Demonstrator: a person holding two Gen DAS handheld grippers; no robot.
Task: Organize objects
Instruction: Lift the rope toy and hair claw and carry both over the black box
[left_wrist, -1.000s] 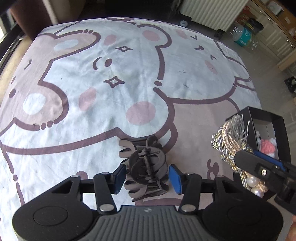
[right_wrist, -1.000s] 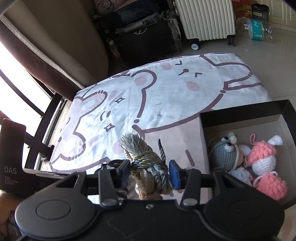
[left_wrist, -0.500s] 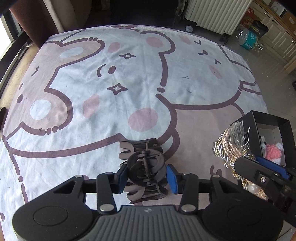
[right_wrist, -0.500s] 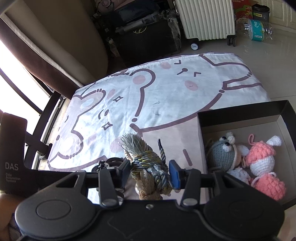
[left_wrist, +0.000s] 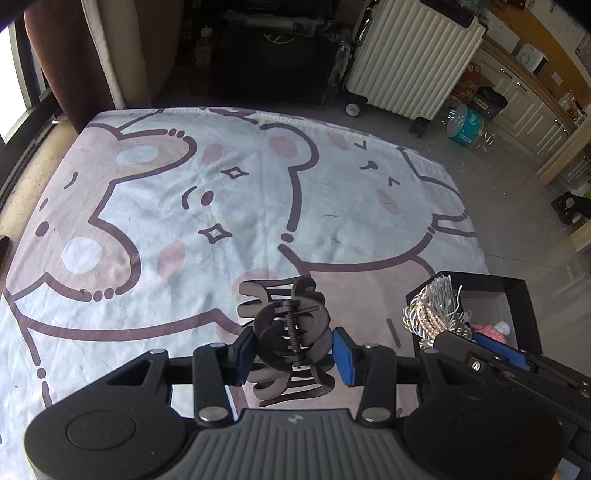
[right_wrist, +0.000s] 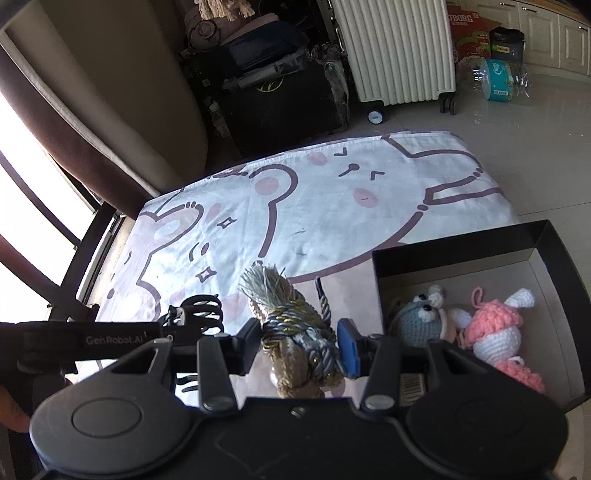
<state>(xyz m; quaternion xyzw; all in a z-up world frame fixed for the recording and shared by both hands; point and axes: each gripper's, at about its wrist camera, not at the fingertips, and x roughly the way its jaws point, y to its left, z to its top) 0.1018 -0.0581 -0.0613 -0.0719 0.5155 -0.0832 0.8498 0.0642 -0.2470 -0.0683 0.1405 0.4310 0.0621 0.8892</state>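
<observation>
A dark brown hair claw (left_wrist: 291, 332) sits between the blue pads of my left gripper (left_wrist: 293, 350), which is shut on it and holds it just above the cartoon-bear blanket (left_wrist: 184, 221). My right gripper (right_wrist: 299, 343) is shut on a gold and grey braided tassel cord (right_wrist: 295, 325), hanging beside the black box (right_wrist: 461, 240). The box holds a grey crochet toy (right_wrist: 421, 321) and a pink one (right_wrist: 495, 328). In the right wrist view the hair claw (right_wrist: 201, 308) shows at the left. The left wrist view has the tassel cord (left_wrist: 436, 314) at its right.
The blanket covers a low surface with tiled floor to its right. A white radiator (left_wrist: 410, 62) on wheels, a dark case (right_wrist: 280, 96) and a plastic water bottle (left_wrist: 465, 125) stand beyond it. A brown curtain (right_wrist: 74, 122) and a window are on the left.
My left gripper closed its pads onto the hair claw and rose with it, so more of the room shows. The right gripper with the tassel cord stayed put.
</observation>
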